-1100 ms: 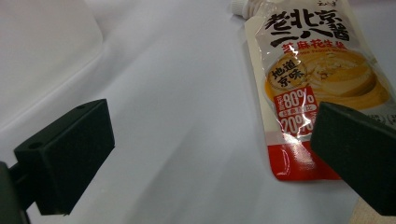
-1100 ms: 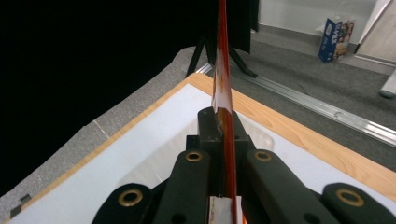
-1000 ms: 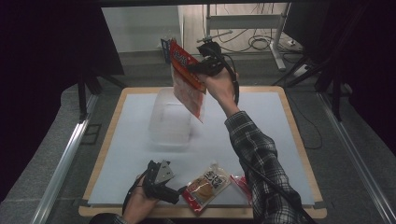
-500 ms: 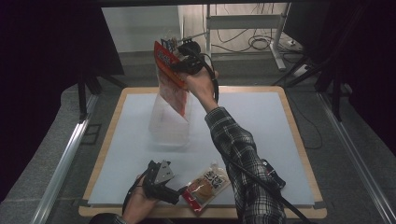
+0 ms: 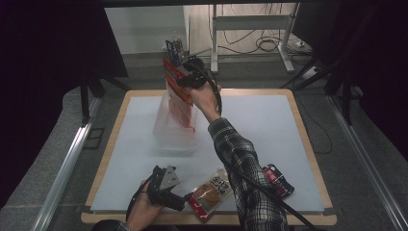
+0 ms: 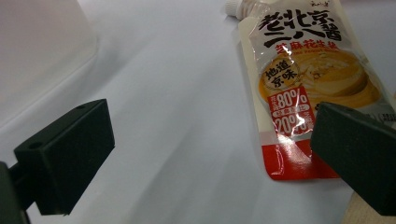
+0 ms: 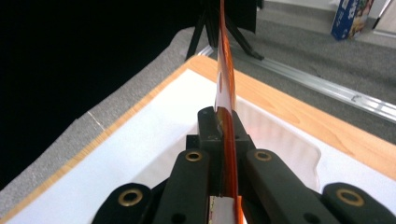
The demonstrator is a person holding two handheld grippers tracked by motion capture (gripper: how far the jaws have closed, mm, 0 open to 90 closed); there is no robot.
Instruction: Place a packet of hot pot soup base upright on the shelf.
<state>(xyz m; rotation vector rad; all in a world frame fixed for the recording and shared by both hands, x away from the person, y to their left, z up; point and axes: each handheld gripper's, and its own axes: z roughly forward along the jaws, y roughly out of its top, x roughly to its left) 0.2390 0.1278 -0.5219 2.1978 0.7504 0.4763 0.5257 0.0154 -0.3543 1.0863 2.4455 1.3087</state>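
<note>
Packing about half done, by my estimate. Right hand-held gripper [image 5: 185, 77] clamped on the red packet [image 5: 179, 94], held upright with its lower end inside the clear tub [image 5: 173, 132] at 11 o'clock on the desk [image 5: 269, 120]. Packet flat, glossy, edge-on in the right gripper view. Left hand-held gripper [image 5: 166, 190] spread apart at 7 o'clock, just beside the spouted sauce pouch [image 6: 303, 79], not yet gripped. A dark packet [image 5: 278, 179] also remains.
</note>
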